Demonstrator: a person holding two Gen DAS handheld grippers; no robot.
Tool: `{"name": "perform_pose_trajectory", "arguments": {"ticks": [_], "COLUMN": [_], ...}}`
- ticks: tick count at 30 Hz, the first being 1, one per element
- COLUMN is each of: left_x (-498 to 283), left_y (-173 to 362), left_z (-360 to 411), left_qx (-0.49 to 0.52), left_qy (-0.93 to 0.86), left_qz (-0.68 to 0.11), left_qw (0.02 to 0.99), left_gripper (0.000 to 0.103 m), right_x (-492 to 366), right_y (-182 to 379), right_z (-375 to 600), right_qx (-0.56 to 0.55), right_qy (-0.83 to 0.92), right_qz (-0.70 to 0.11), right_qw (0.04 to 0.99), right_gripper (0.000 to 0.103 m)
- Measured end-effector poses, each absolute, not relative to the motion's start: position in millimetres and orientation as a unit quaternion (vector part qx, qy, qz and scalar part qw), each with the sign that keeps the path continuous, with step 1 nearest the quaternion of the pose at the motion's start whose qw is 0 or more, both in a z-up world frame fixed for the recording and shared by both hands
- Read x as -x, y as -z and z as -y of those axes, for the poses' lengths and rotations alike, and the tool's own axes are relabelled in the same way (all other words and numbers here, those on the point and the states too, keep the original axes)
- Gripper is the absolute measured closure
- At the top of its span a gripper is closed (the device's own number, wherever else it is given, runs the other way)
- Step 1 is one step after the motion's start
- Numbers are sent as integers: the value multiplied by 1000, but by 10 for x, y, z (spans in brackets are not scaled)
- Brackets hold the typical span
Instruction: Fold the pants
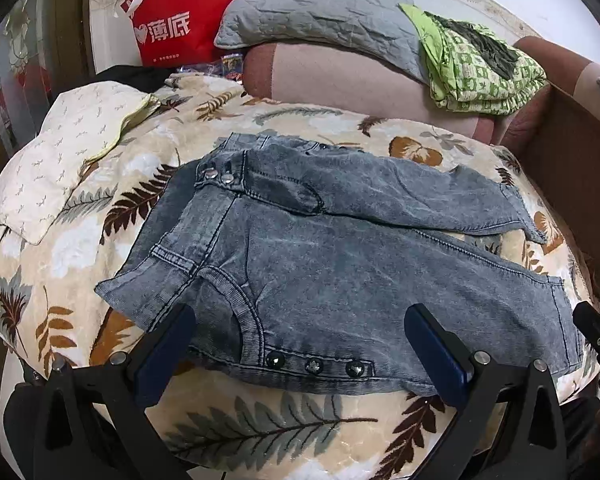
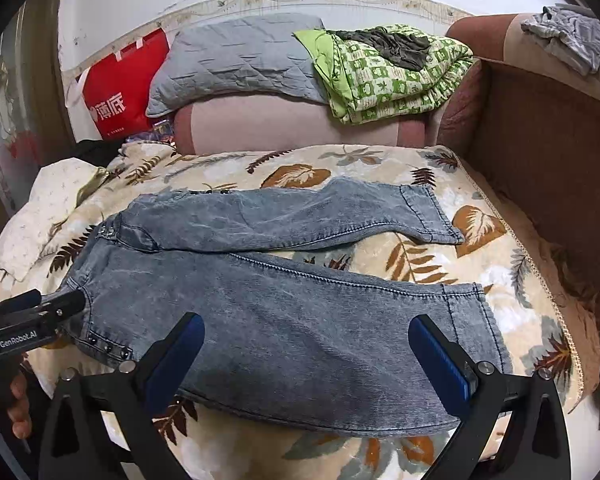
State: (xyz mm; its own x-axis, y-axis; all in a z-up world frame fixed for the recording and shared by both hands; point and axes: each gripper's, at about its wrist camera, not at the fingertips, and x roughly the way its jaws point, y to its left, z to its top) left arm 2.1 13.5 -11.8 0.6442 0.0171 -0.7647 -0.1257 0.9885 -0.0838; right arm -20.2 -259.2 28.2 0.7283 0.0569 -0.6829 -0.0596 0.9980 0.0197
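1. Here, nearest the cameras, both tools hang over the front edge of the bed, neither gripping anything. The left gripper (image 1: 300, 344) has its jaws spread wide above the waist end of the jeans (image 1: 340, 256). The right gripper (image 2: 306, 350) is just as wide above the lower part of the near leg.
2. The jeans lie flat on the leafy blanket (image 2: 340, 164), waist toward the bed's left side and cuffs toward its right. The near leg (image 2: 300, 320) runs along the front edge. The studded pocket edge (image 1: 316, 366) sits between the left gripper's fingers.
3. Farther back, the far leg (image 2: 300, 212) angles away, so the legs lie in a V with blanket showing between them.
4. By my reading, folding has not begun; this is the approach to a first grasp. The next move likely calls for pinching the near leg's outer seam at both waist and cuff, then carrying it over onto the far leg, edges matched.
5. Beyond, a gray pillow (image 2: 236, 60) and a green quilt (image 2: 396, 76) rest at the bed's back edge.
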Motion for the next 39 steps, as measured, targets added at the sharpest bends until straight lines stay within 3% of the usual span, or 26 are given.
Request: {"name": "perform_pose_trajectory", "arguments": {"ticks": [39], "left_x": [-53], "left_y": [136], "left_z": [-132], "left_qx": [62], "left_qy": [-43], "left_qz": [-428], "left_qw": [901], "left_gripper": [0], "right_x": [113], "right_y": [-174], "right_z": [2614], "right_qx": [0], "right_qy": [-20], "right_qz": [-382], "right_qw": [924], "right_gripper": [0]}}
